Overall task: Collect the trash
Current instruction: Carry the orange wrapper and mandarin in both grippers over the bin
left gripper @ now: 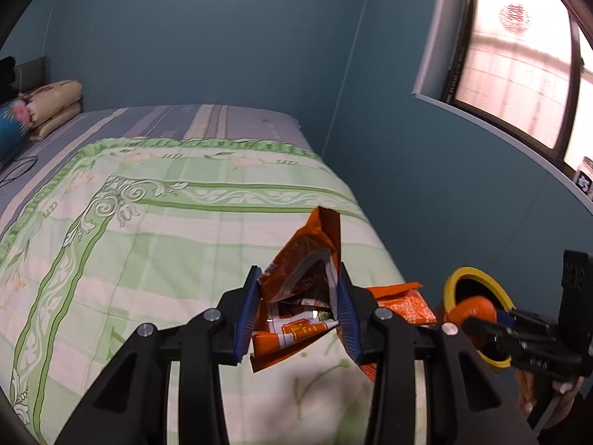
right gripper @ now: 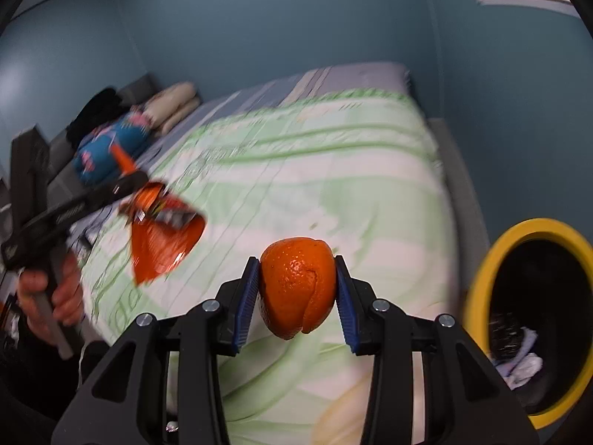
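Observation:
My left gripper (left gripper: 298, 311) is shut on a crumpled orange snack wrapper (left gripper: 307, 282) and holds it above the bed. The wrapper also shows in the right wrist view (right gripper: 166, 237). My right gripper (right gripper: 296, 291) is shut on an orange peel (right gripper: 296, 285), held above the bed near the yellow-rimmed trash bin (right gripper: 481, 278). In the left wrist view the peel (left gripper: 476, 309) sits in front of the bin's mouth (left gripper: 454, 278). The bin holds some white and dark trash (right gripper: 519, 363).
The bed carries a green-and-white quilt (left gripper: 166, 222) with folded bedding and a blue pillow (left gripper: 15, 126) at its head. Blue walls surround it. A window (left gripper: 519, 55) is at the right, with a jar (left gripper: 587, 178) on its sill.

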A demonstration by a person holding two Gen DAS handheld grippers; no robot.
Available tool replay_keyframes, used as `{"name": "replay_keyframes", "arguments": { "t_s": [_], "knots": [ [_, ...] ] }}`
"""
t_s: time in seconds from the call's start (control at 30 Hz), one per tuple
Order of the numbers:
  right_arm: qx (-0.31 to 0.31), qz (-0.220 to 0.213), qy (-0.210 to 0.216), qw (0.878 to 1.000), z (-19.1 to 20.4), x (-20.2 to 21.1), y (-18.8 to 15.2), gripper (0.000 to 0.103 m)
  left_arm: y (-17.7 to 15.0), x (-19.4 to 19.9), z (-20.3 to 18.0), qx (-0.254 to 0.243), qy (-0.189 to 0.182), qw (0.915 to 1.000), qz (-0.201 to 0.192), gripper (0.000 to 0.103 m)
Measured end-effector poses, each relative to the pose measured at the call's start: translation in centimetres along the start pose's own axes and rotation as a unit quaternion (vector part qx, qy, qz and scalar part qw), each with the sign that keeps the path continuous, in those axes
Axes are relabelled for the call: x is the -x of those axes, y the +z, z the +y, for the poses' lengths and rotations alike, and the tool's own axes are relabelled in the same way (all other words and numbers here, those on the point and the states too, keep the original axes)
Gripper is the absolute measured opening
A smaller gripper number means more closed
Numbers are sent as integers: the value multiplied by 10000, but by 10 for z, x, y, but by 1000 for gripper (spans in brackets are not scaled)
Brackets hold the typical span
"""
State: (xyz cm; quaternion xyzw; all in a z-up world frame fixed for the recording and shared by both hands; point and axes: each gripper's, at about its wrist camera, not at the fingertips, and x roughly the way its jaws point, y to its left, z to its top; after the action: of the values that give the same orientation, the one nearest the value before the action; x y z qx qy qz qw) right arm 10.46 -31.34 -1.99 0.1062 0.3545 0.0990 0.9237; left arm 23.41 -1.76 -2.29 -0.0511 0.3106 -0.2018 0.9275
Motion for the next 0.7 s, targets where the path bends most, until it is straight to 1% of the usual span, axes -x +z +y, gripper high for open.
{"name": "replay_keyframes", "arguments": {
  "t_s": [0.17, 0.37, 0.5, 0.6, 0.7],
  "knots": [
    [-186, -435, -308, 9984, -29, 32, 13, 37, 6, 10, -40, -327, -257, 9991, -126, 37],
    [-371, -773, -636, 9943, -62, 62, 19, 37, 14, 9, -87, -671, -626, 9956, -176, 37],
    [-508, -924, -853, 9908, -86, 75, 20, 37, 19, 1, -119, -911, -820, 9923, -167, 37],
    [-671, -1005, -989, 9877, -106, 87, 17, 37, 21, -8, -143, -1087, -886, 9900, -172, 37],
    [-824, -1060, -1112, 9847, -125, 95, 13, 37, 23, -18, -165, -1182, -1026, 9876, -111, 37]
  ]
}}
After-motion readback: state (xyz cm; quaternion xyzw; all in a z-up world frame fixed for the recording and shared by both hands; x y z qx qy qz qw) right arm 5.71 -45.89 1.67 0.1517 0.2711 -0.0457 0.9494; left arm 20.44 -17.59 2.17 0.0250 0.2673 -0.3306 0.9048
